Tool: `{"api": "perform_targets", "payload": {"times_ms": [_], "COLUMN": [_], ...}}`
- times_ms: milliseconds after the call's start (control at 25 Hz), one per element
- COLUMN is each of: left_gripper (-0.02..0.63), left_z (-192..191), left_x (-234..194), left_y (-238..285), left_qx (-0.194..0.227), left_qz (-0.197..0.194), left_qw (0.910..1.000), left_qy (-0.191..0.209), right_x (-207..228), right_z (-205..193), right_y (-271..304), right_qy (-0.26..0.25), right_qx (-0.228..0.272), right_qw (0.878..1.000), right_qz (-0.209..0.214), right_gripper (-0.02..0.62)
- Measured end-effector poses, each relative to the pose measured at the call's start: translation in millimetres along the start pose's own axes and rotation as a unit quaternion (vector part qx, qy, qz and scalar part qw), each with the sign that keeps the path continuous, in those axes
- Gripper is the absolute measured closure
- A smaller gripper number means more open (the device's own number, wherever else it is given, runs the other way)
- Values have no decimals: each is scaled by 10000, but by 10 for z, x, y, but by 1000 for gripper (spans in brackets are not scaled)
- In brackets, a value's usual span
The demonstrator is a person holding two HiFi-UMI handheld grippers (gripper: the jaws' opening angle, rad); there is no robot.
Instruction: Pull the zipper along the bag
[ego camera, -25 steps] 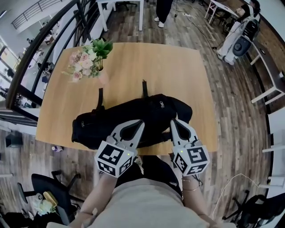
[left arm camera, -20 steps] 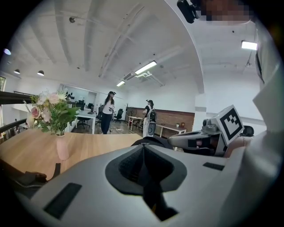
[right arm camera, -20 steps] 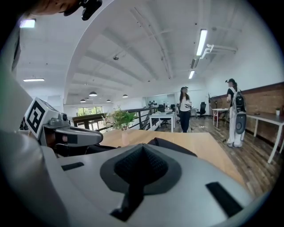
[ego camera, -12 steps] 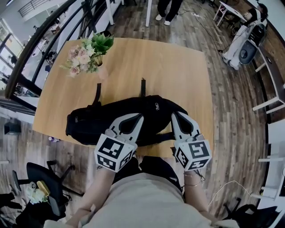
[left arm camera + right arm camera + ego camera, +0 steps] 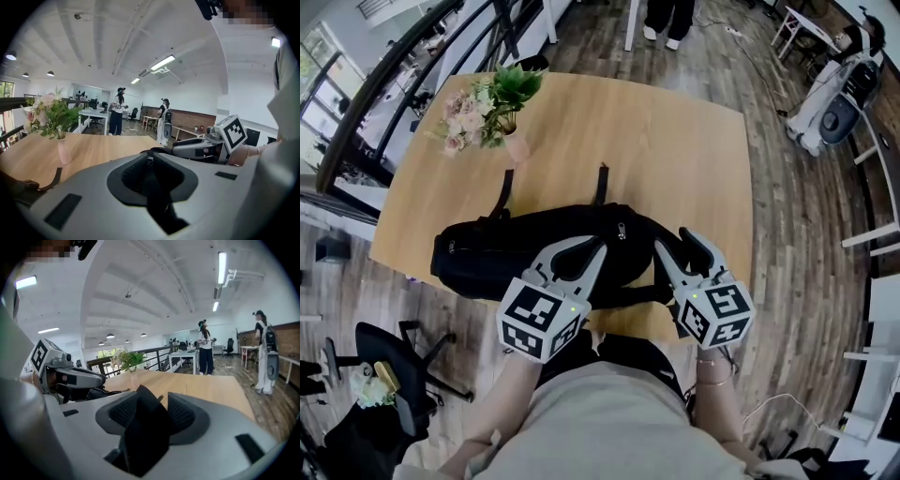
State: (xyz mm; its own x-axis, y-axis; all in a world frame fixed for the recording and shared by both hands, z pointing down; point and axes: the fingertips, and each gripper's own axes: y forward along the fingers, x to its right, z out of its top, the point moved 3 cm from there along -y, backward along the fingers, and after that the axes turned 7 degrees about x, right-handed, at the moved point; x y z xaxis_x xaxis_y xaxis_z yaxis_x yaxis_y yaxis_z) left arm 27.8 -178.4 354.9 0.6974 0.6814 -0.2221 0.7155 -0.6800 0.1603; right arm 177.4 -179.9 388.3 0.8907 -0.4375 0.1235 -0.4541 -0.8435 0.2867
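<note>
The black bag (image 5: 478,258) lies across the near edge of the wooden table (image 5: 675,141). On it, the left gripper (image 5: 598,249) pinches bag fabric, its jaws just beginning to part. The right gripper (image 5: 675,241) has its jaws opening, with a fold of bag fabric between them.

The place is an open-plan office or workspace, seen around a large wooden table (image 5: 675,141) on a wood-plank floor (image 5: 797,244). A vase of flowers (image 5: 483,112) stands at the table's far left corner, and a black railing (image 5: 412,66) runs just past that side. A black swivel office chair (image 5: 394,375) sits off the table's near left corner. Beyond the table's far edge stand white desks (image 5: 96,114) with more office chairs, and two people (image 5: 117,110) are on their feet among them. Above the table, a white ceiling carries exposed pipes and long strip lights (image 5: 161,62). Further white benches (image 5: 881,187) line the floor to the table's right.
</note>
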Motion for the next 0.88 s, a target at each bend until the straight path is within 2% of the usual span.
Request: {"api": "perform_targets", "payload": {"times_ms": [120, 200, 280, 400, 520, 680, 880], "left_gripper": [547, 490, 462, 434, 431, 433, 439], "left_z": [-34, -53, -63, -92, -133, -92, -8], "left_x": [21, 17, 23, 51, 40, -16, -46], "left_y": [77, 116, 161, 240, 300, 360, 446], "left_qx": [-144, -224, -305, -517, -737, -739, -925], "left_qz": [43, 82, 114, 130, 180, 340, 320], "left_qw": [9999, 9997, 9995, 9986, 9971, 9967, 9951], "left_qy": [-5, -33, -53, -62, -55, -48, -115], "right_x": [25, 16, 18, 18, 9, -2, 3], "right_z": [-30, -52, -64, -88, -121, -146, -158], "right_y": [26, 56, 69, 65, 75, 96, 119], "right_qy": [353, 453, 474, 314, 88, -93, -325], "right_qx": [-13, -72, -86, -46, -8, -53, -72], "right_qw": [9987, 9973, 9963, 9949, 9931, 9912, 9893], "right_qz": [367, 565, 706, 962, 1169, 1319, 1419], "right_gripper": [359, 357, 357, 414, 456, 515, 529]}}
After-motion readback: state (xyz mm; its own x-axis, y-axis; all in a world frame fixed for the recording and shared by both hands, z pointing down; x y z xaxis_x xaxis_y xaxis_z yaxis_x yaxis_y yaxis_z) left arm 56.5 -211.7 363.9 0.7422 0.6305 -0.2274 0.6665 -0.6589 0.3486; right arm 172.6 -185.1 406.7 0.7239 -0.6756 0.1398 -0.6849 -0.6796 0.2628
